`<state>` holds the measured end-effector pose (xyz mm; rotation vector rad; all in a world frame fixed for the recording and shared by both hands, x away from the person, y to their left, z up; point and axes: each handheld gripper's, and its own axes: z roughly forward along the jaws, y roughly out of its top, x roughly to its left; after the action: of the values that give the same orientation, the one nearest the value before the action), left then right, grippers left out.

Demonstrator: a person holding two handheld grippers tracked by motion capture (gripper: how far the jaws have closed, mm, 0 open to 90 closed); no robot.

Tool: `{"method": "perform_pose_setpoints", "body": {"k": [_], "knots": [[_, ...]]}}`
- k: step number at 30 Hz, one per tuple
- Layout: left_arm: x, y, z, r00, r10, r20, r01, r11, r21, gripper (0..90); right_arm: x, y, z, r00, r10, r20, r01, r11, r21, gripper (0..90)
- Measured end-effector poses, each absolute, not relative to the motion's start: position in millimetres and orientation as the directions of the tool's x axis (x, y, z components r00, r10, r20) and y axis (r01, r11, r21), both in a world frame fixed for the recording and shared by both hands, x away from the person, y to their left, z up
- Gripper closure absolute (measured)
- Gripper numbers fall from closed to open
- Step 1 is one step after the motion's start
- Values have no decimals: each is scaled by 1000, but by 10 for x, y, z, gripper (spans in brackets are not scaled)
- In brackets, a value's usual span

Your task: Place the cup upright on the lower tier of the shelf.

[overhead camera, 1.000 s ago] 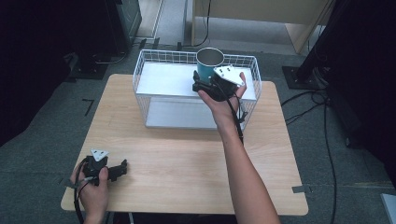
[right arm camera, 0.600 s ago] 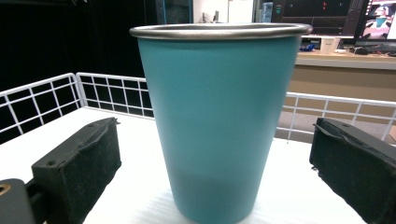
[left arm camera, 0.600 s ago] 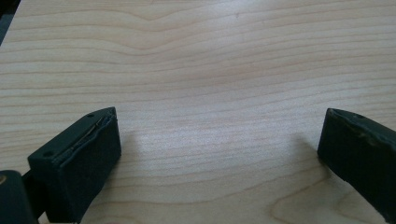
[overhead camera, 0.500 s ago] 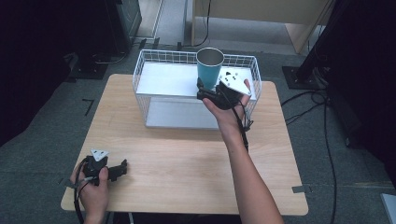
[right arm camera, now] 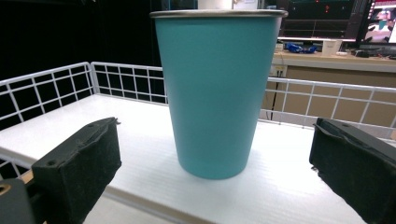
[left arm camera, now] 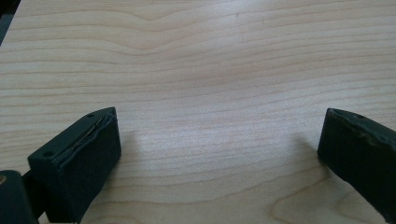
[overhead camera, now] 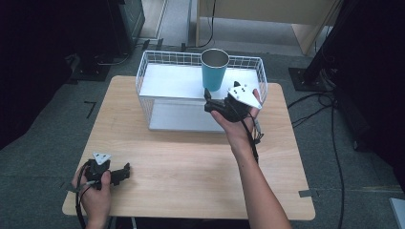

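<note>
While left tongs (left arm camera: 219,154) gape over bare table (left arm camera: 210,70), right tongs' (right arm camera: 215,163) view shows teal cup (right arm camera: 215,93) unpinched btwn spread jaws.

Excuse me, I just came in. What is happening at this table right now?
A person works at a wooden table with a gripper in each hand. The right gripper is at the white wire basket, open, with its jaws either side of a teal cup that stands upright on the basket's white upper shelf; the jaws are not touching the cup. The left gripper is low over the table's near left corner, open, with nothing between its jaws.
</note>
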<state>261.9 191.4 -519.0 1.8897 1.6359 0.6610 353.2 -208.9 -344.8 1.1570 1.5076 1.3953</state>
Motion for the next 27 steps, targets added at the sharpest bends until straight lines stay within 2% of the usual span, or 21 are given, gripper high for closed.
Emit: {"method": "perform_pose_setpoints", "body": {"k": [27], "knots": [[2618,1913,-5190,138,990,10,721,-108,684,0,2970,-2366,-3665,-296,954,43,100,-14,995,18]]}}
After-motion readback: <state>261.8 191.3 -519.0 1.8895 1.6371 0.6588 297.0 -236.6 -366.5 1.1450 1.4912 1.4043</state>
